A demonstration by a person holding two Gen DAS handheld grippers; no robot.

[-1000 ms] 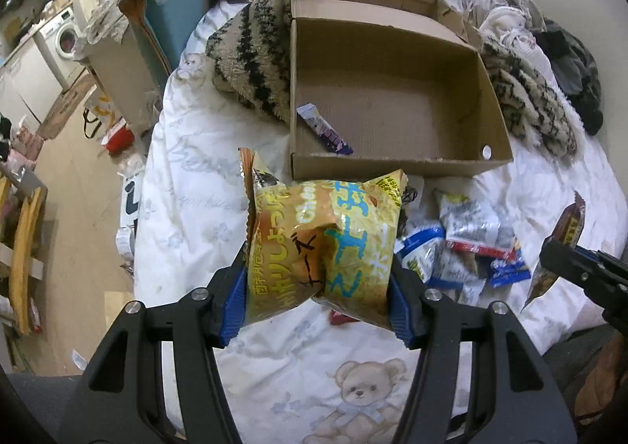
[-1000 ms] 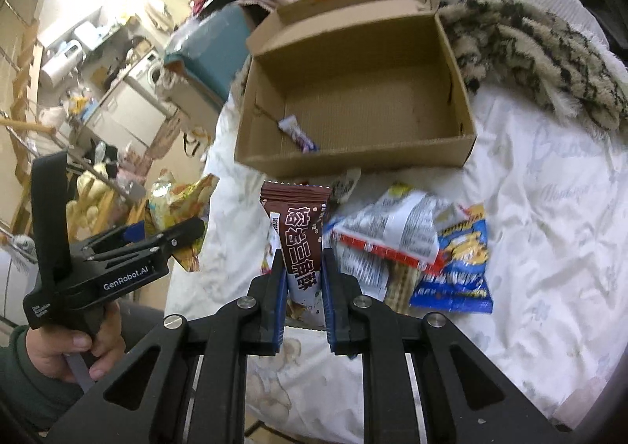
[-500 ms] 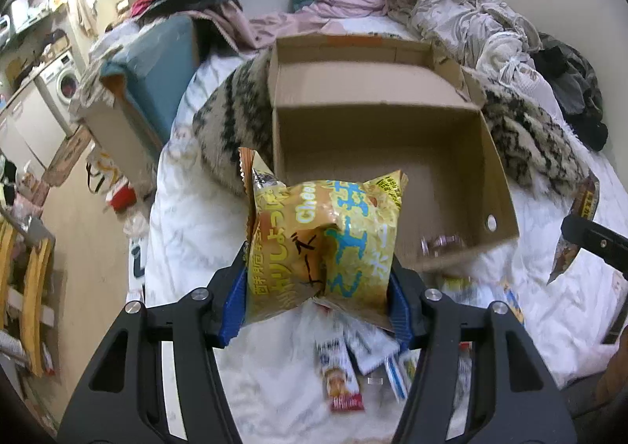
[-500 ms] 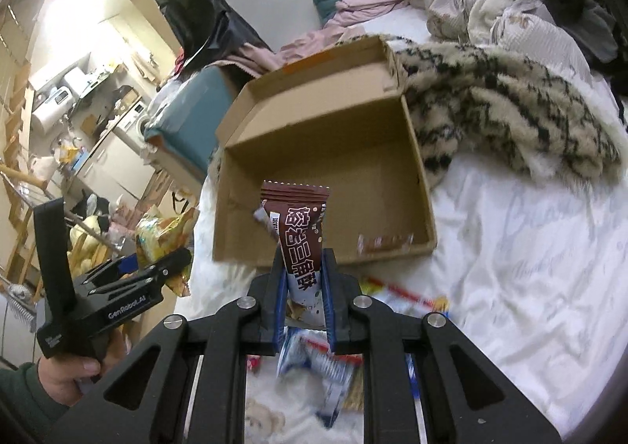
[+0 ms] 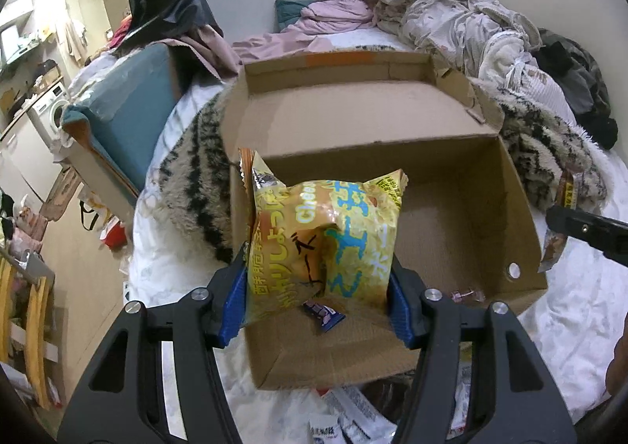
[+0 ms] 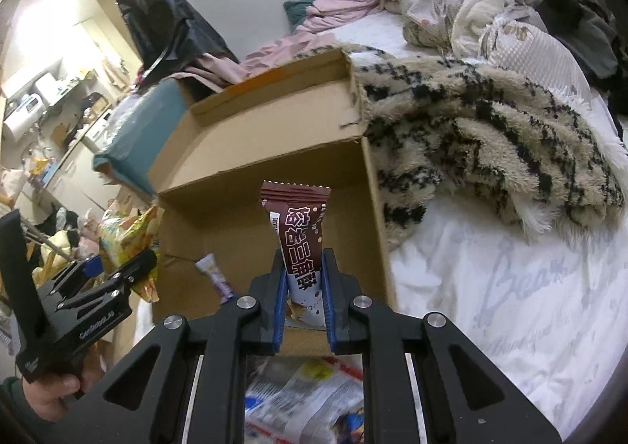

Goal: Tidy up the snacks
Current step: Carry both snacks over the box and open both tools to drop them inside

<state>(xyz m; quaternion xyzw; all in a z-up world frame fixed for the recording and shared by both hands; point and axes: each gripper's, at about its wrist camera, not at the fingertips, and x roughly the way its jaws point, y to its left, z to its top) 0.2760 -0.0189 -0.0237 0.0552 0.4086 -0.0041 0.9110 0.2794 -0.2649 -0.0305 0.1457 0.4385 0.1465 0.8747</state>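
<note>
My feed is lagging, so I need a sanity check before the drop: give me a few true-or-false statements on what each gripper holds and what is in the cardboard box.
1. The left gripper clamps a yellow chip bag. True.
2. The right gripper is empty. False: it is shut on a brown chocolate wafer packet.
3. The cardboard box holds no snacks. False: a small purple packet lies inside.
4. More snack packets lie on the bed in front of the box. True.
</note>
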